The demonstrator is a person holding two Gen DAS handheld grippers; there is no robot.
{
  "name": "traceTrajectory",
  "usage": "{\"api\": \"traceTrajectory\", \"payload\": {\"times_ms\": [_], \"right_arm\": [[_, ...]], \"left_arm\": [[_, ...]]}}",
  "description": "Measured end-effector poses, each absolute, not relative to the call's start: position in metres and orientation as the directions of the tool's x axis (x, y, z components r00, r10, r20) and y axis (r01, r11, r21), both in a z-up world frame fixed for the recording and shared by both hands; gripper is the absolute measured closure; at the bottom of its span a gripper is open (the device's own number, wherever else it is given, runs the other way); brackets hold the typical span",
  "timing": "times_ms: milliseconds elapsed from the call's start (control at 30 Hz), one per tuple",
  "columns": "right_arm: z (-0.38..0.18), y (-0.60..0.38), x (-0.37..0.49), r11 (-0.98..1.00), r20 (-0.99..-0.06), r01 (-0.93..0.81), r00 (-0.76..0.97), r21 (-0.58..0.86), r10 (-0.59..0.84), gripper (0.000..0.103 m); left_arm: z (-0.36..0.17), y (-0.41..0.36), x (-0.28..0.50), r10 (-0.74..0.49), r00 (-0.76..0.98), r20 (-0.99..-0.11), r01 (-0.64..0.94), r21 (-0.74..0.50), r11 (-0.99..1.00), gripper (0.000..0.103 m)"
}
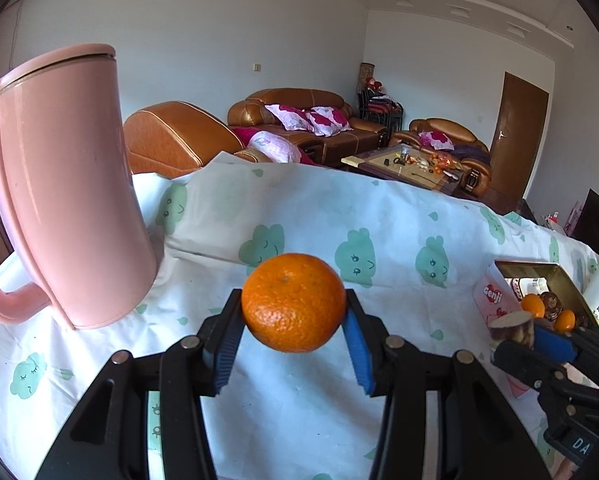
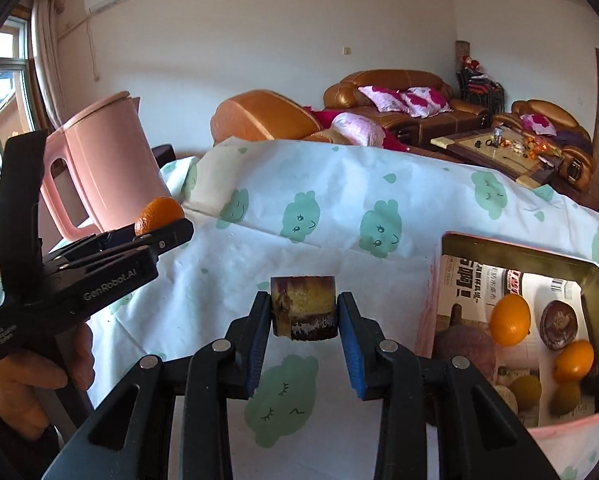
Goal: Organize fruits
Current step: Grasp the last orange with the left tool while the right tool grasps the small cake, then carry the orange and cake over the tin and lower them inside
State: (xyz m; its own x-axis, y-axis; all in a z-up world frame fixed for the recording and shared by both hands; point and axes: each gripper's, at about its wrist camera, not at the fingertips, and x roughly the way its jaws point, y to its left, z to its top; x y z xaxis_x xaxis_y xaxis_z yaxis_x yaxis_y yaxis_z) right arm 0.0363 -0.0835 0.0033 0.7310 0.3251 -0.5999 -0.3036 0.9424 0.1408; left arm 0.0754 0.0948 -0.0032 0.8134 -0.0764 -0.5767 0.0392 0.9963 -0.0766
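Your left tongs (image 1: pixel 293 320) clamp a mandarin (image 1: pixel 294 302) off the desk (image 1: pixel 299 420), beside the pink kettle (image 1: pixel 59 184). Your right tongs (image 2: pixel 303 316) squeeze a sugarcane chunk (image 2: pixel 303 307) above the cloth, just left of the open tin box (image 2: pixel 435 320) holding oranges (image 2: pixel 510 319) and dark fruits (image 2: pixel 558 324).

Pretty bright daylight, coming in from the window (image 2: pixel 3 92) on the left. Heavy fisheye bend plus dark vignette at the corners. Soft shadows on the tabletop (image 1: pixel 299 412), and the tin (image 2: pixel 595 280) rim glares a bit.
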Motion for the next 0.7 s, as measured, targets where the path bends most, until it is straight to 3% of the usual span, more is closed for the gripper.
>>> {"api": "traceTrajectory", "payload": {"times_ms": [233, 700], "right_arm": [[0.012, -0.094, 0.017, 0.975, -0.487, -0.196, 0.844, 0.106, 0.223, 0.067], [0.009, -0.107, -0.014, 0.985, -0.421, -0.169, 0.892, 0.026, 0.164, 0.067]], "left_arm": [[-0.006, 0.080, 0.071, -0.058, 0.820, -0.569, 0.048, -0.032, 0.998, 0.054], [-0.003, 0.056, 0.050, -0.001, 0.862, -0.507, 0.041, 0.069, 0.997, 0.054]]}}
